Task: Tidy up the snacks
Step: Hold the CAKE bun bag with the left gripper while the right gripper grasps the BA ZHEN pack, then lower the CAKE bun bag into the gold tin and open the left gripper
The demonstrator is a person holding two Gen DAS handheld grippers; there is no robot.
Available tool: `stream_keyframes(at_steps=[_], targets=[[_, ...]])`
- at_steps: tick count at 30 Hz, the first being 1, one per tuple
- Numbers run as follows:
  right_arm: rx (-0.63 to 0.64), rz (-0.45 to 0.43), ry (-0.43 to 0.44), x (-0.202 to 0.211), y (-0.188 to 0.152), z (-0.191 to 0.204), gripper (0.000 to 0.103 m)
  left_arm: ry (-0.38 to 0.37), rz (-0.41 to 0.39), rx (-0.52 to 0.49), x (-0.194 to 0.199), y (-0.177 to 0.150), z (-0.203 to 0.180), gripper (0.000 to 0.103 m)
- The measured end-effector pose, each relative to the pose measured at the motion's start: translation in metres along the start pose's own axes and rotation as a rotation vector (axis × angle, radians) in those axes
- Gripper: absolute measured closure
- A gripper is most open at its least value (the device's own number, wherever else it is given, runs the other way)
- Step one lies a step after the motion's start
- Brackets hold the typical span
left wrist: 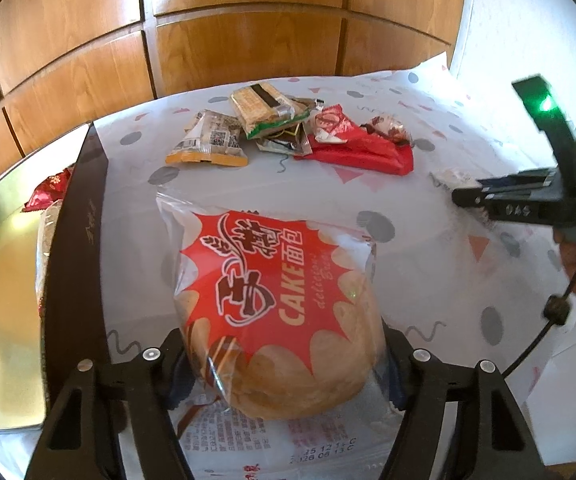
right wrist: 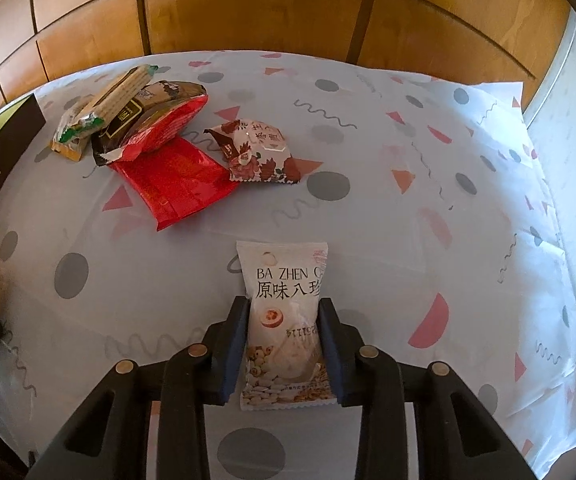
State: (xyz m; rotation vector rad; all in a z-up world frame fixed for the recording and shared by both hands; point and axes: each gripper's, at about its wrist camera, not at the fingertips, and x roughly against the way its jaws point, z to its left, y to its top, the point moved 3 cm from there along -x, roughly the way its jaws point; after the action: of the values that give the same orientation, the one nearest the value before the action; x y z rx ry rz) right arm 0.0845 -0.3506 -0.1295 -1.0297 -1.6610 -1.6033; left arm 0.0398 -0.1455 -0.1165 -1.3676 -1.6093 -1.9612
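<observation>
My left gripper is shut on a large bread bun in a clear bag with a red CAKE label, held above the table beside the gold box. My right gripper is shut on a small white Ba Zhen snack pack, just above the cloth; it also shows at the right of the left wrist view. A pile of snacks lies at the far side: a wafer pack, a red bag, a floral pack and an orange-edged pack.
The table has a white cloth with dots and triangles. The gold box has a dark rim and holds a red packet. A wooden panelled wall stands behind. The table's right edge drops off.
</observation>
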Motion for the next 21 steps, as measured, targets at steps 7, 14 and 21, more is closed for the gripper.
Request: stream_keyframes(at_steps=[7,14,21], targets=[[-0.013,-0.026,0.007,0.002,-0.002,-0.001,0.069,-0.049,-0.114,0.069,0.053,0.026,0.017,0.031],[-0.015,-0.033,0.002,0.003,-0.002,-0.002,0.069,0.013,-0.107,0.267,0.090,0.040,0.097,0.031],[-0.014,-0.034,-0.004,0.004,-0.003,0.000,0.069,0.153,0.019,0.464,0.086,0.034,0.210,0.031]])
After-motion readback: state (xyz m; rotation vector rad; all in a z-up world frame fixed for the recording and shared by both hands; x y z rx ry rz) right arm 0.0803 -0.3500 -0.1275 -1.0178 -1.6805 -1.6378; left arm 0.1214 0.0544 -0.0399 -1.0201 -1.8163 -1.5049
